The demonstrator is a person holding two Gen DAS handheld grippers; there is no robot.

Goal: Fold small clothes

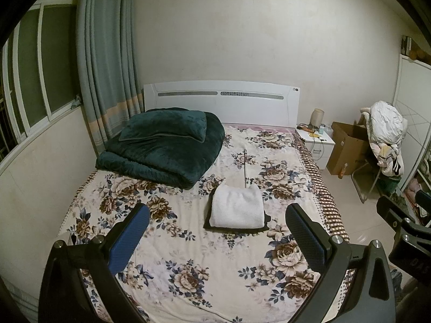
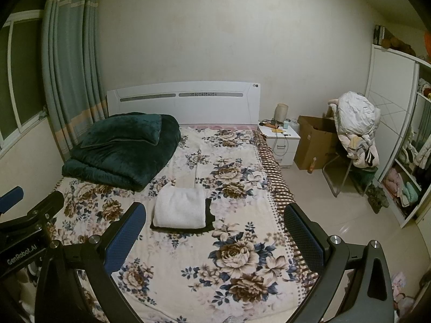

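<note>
A folded white fluffy garment [image 1: 237,207] [image 2: 180,207] lies on top of a folded black garment [image 1: 265,223] [image 2: 208,211] in the middle of the floral bed sheet [image 1: 188,263] [image 2: 237,255]. My left gripper [image 1: 216,216] hangs open above the bed's near end, short of the stack, with nothing between its blue pads [image 1: 126,239]. My right gripper [image 2: 214,215] is open too, held over the bed's right half, empty. Each gripper shows at the edge of the other's view: the right one [image 1: 404,223], the left one [image 2: 29,215].
A folded dark green quilt with a pillow [image 1: 164,145] [image 2: 124,145] sits at the bed's far left by the headboard [image 1: 221,102]. To the right stand a white nightstand [image 2: 280,140], a cardboard box [image 2: 315,142], a chair piled with clothes [image 2: 355,132] and an open wardrobe [image 2: 404,148].
</note>
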